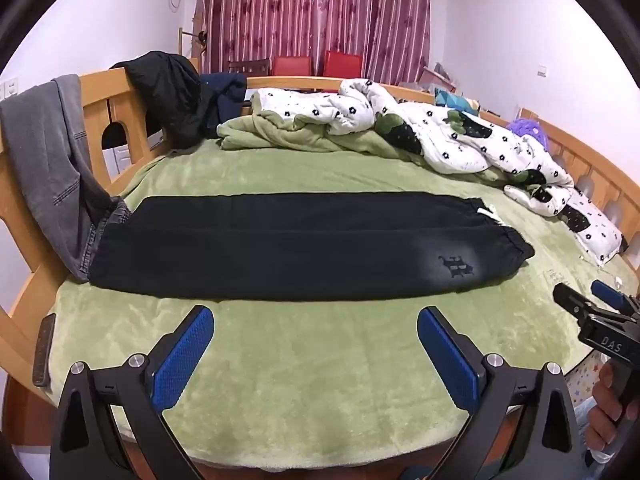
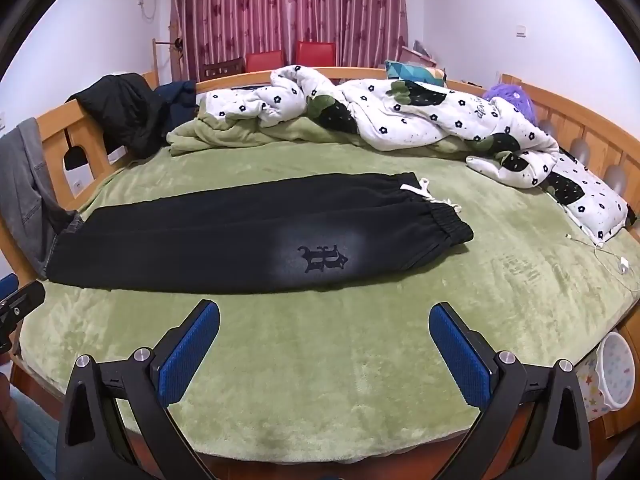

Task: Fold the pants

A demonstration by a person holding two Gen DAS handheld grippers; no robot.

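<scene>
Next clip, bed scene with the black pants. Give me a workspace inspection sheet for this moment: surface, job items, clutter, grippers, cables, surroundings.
Surface: green blanket covering the bed, bare in front.
Job's things: black pants lying flat, legs stacked lengthwise, waistband to the right, white drawstring showing.
Clutter: floral duvet bunched at the back; grey jeans and black jacket draped on the wooden bed frame.
Grippers: left gripper and right gripper both open, above the blanket, apart from the pants.
Cables: white charging cable at right edge.
Surroundings: red curtains, red chairs.

Bright even indoor light, soft faint shadows, strong fisheye bending, black vignetted corners, mostly sharp focus
</scene>
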